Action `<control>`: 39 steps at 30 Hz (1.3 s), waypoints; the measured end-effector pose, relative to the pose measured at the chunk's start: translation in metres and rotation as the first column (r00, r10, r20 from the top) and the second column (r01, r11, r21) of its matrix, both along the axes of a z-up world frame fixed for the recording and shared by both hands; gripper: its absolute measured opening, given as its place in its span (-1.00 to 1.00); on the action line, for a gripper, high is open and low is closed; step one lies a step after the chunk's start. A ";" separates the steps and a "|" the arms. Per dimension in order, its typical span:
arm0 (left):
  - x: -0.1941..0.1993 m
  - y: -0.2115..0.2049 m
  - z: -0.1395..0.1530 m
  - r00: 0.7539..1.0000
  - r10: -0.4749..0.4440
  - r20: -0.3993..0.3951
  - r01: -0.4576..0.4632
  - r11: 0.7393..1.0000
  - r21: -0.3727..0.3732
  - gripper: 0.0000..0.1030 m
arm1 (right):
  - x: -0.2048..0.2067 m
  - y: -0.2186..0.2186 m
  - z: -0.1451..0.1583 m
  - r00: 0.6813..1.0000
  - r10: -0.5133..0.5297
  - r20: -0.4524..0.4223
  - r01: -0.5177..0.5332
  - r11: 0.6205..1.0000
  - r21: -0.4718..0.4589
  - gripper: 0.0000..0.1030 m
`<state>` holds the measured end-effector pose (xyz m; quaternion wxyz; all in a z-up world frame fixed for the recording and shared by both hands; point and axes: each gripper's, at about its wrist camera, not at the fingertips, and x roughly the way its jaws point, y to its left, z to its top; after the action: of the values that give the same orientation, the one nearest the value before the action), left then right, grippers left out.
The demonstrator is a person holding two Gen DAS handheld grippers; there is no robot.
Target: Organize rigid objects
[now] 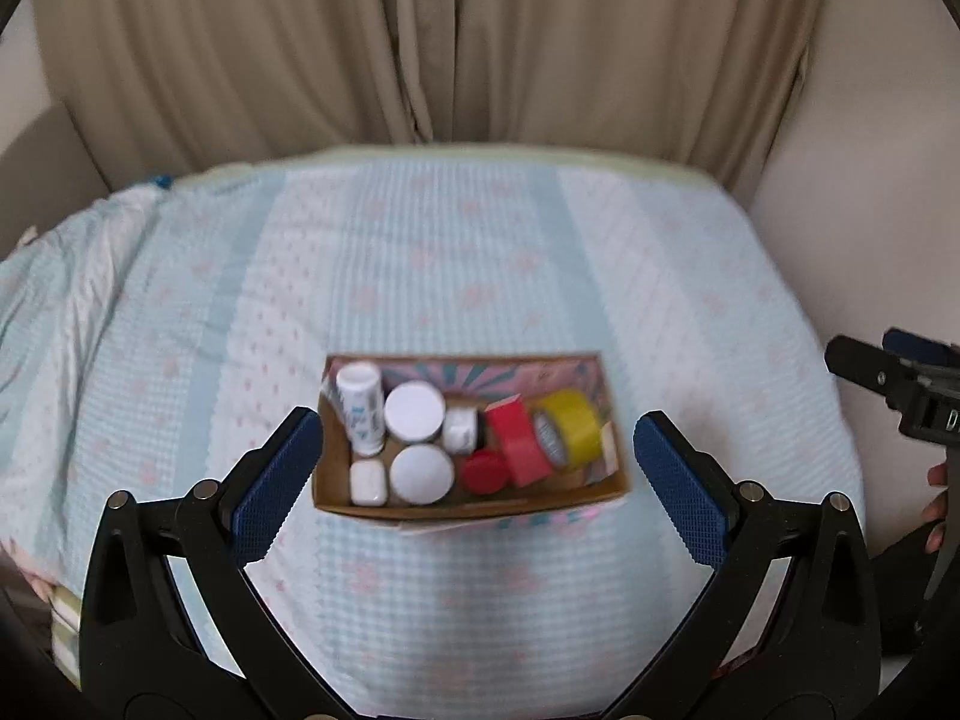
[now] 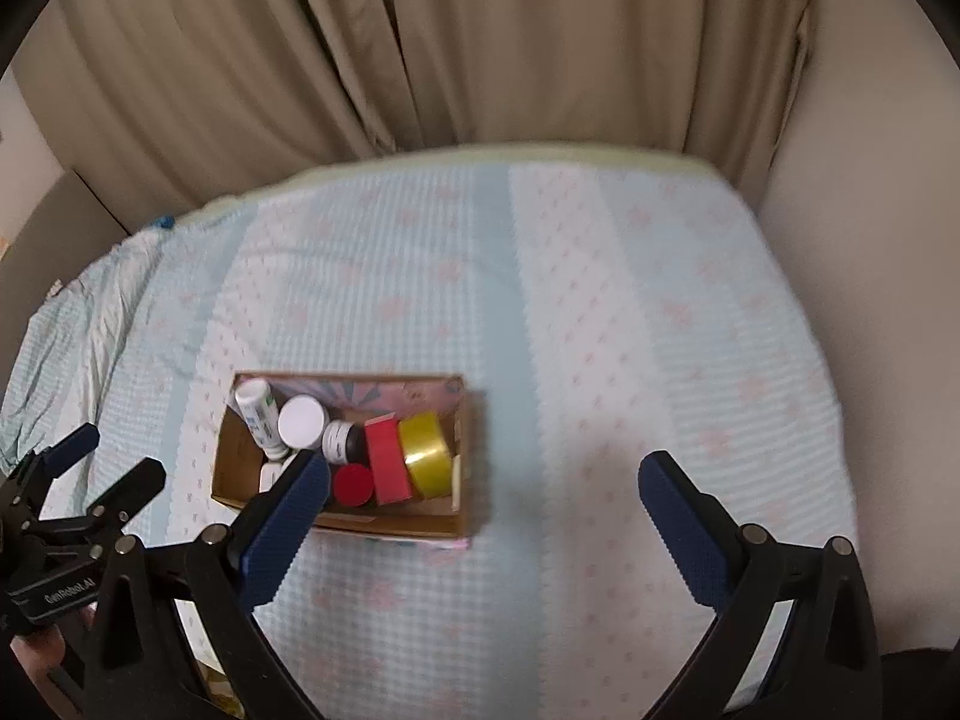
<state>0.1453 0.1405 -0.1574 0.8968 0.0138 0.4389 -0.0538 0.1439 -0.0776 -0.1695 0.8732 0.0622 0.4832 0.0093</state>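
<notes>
A cardboard box (image 1: 480, 501) (image 2: 240, 456) sits on the bed and holds a white tube (image 1: 362, 408), two white-lidded jars (image 1: 414, 411) (image 1: 422, 473), a small white case (image 1: 368, 481), a small dark jar (image 1: 461, 429), a red lid (image 1: 483, 471), a red block (image 1: 517, 443) and a yellow tape roll (image 1: 570, 433). My left gripper (image 1: 477, 438) is open and empty, held above the box. My right gripper (image 2: 483, 480) is open and empty, to the right of the box. The left gripper also shows in the right wrist view (image 2: 120, 456).
The bed has a light blue patterned cover (image 1: 480, 276). Beige curtains (image 1: 420, 42) hang behind it and a pale wall (image 2: 870, 240) runs along its right side. Crumpled bedding (image 1: 72, 276) lies at the left edge.
</notes>
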 end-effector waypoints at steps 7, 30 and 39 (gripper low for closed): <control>-0.044 -0.032 0.095 0.974 0.004 0.228 0.002 1.000 -0.027 1.00 | -0.049 -0.041 0.095 0.977 -0.032 0.213 0.042 0.998 -0.041 0.99; -0.098 -0.068 0.136 0.910 -0.017 0.415 0.002 0.999 0.036 1.00 | -0.105 -0.062 0.139 0.913 -0.073 0.401 0.103 0.993 -0.053 0.99; -0.100 -0.068 0.138 0.906 -0.014 0.422 0.000 1.000 0.032 1.00 | -0.102 -0.057 0.133 0.914 -0.068 0.401 0.099 0.993 -0.058 0.99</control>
<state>0.0456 0.0721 -0.0190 0.9700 0.0405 0.2353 -0.0460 0.0419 -0.1350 -0.0366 0.9546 0.0457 0.2923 -0.0344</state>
